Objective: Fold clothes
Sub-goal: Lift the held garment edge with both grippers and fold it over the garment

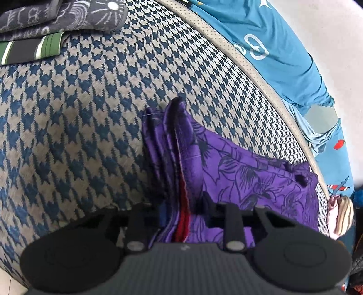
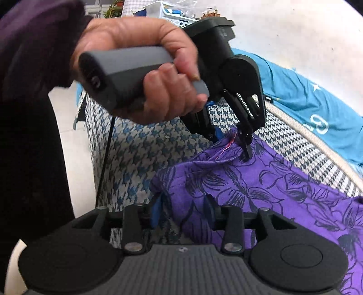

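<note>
A purple garment with dark flower outlines (image 1: 249, 172) lies on a blue-and-grey houndstooth cushion (image 1: 90, 113). My left gripper (image 1: 181, 211) is shut on a bunched fold of it, and a red inner edge shows between the jaws. In the right wrist view a hand (image 2: 147, 68) holds that left gripper (image 2: 246, 147), which pinches the garment's (image 2: 272, 186) far edge. My right gripper (image 2: 182, 211) is at the near corner of the cloth. Its jaws stand apart, and the cloth edge lies loosely between them.
Folded dark printed clothes (image 1: 56, 18) and a green-striped piece (image 1: 34, 50) sit at the cushion's far left. A teal printed cloth (image 1: 272, 45) lies beyond the cushion's beige piped edge (image 1: 249, 74). A dark sleeve (image 2: 27, 113) fills the left of the right wrist view.
</note>
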{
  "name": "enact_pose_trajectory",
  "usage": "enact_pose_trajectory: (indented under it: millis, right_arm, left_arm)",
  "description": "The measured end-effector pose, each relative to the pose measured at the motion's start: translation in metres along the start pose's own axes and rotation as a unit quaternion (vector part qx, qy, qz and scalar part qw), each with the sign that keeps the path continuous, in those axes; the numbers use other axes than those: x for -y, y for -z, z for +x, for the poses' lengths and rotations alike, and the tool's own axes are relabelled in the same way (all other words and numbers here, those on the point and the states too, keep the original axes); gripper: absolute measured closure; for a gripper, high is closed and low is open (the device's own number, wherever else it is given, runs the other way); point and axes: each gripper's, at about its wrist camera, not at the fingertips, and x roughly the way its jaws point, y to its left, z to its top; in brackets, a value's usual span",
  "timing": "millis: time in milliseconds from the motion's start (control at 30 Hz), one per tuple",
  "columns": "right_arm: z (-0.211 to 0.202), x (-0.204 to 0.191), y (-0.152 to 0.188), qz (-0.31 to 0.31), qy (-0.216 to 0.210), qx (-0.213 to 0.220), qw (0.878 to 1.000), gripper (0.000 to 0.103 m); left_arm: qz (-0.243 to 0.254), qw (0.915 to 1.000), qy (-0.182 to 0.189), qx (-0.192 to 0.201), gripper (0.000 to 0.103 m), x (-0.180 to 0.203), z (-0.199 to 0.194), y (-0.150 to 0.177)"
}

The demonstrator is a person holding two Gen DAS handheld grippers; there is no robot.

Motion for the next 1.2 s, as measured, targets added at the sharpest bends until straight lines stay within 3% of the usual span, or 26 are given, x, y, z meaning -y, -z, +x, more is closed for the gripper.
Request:
enact_pose_trajectory:
  millis: [433,600,733,967,1067,1133,1200]
  right_arm:
    - [0.015,-0.026,0.009,-0.102,0.038,0.021,0.994,0.064]
    - [0.012,-0.014,0.005,-0.065,0.042,0.019,0.997,0.087]
    - [0.001,-0.003,-0.001,-0.034,0.043,0.032,0.998,0.088]
    - [-0.020,0.014,-0.009,-0.003,0.049,0.057,0.997,0.088]
    - [-0.026,0.019,-0.012,0.004,0.056,0.064,0.996,0.088]
    - [-0.030,0.019,-0.013,0.008,0.058,0.066,0.996,0.088]
    - [-0.032,0.021,-0.013,0.007,0.062,0.067,0.996,0.088]
  left_arm:
    - [-0.004,1.0000,0.000,0.001,0.076,0.001,0.001,-0.001]
    - [-0.005,1.0000,0.001,0.001,0.077,0.001,0.001,-0.001]
    - [-0.002,1.0000,0.000,0.004,0.075,0.002,0.001,-0.002]
    - [0.002,0.9999,0.005,0.011,0.054,0.008,0.005,-0.008]
    - [0.005,0.9998,-0.003,0.016,0.054,0.012,0.010,-0.009]
    - [0.005,0.9997,0.002,0.022,0.059,0.015,0.011,-0.009]
    - [0.000,0.9995,0.021,0.022,0.081,0.017,0.013,-0.009]
